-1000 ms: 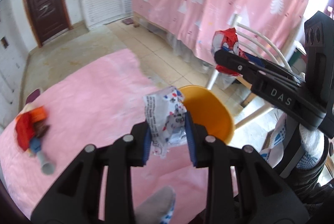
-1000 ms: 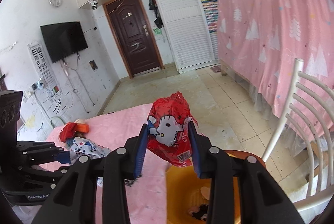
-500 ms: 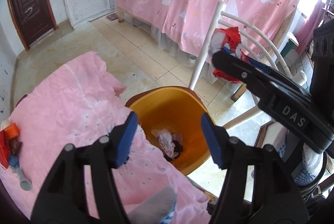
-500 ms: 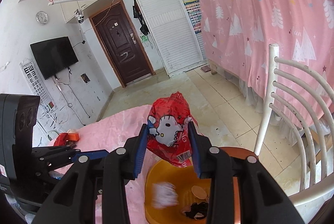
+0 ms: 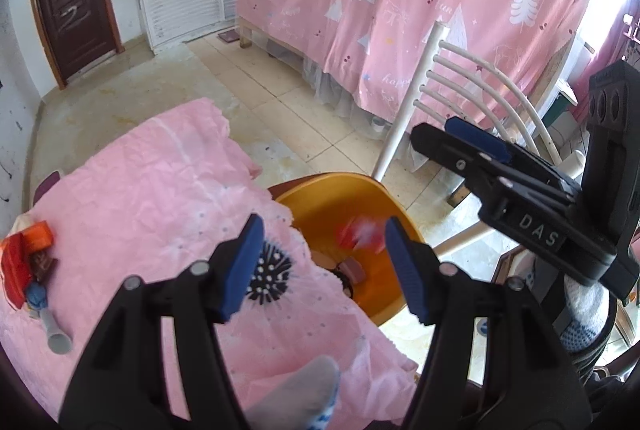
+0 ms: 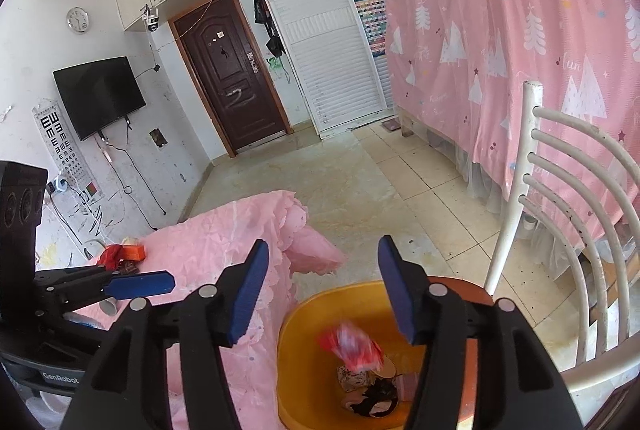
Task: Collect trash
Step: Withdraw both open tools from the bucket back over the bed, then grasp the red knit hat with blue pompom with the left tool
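Note:
An orange bin (image 5: 320,197) stands on the floor by the edge of the table's pink cloth (image 5: 140,189). My left gripper (image 5: 324,264) hangs open above it, with nothing between its pads. My right gripper (image 6: 323,282) is over the same bin (image 6: 304,314); its jaws are opening and nothing is between them. A red cartoon wrapper (image 6: 352,346) is falling free below them, blurred, above other scraps in the bin. The left wrist view shows it as a red-white blur (image 5: 360,234). The right gripper (image 5: 448,137) reaches in from the right there.
Red and orange wrappers (image 5: 24,262) and a grey tube (image 5: 56,334) lie at the cloth's far left; the same pile (image 6: 120,254) sits behind the left gripper. A black white-dotted patch (image 5: 268,278) lies by the bin. A white chair (image 6: 560,189) stands right, and a grey sock (image 5: 296,390) shows below.
The left gripper opened and its white printed wrapper dropped into the bin. Then the right gripper opened, and the red wrapper left its pads and is falling into the bin.

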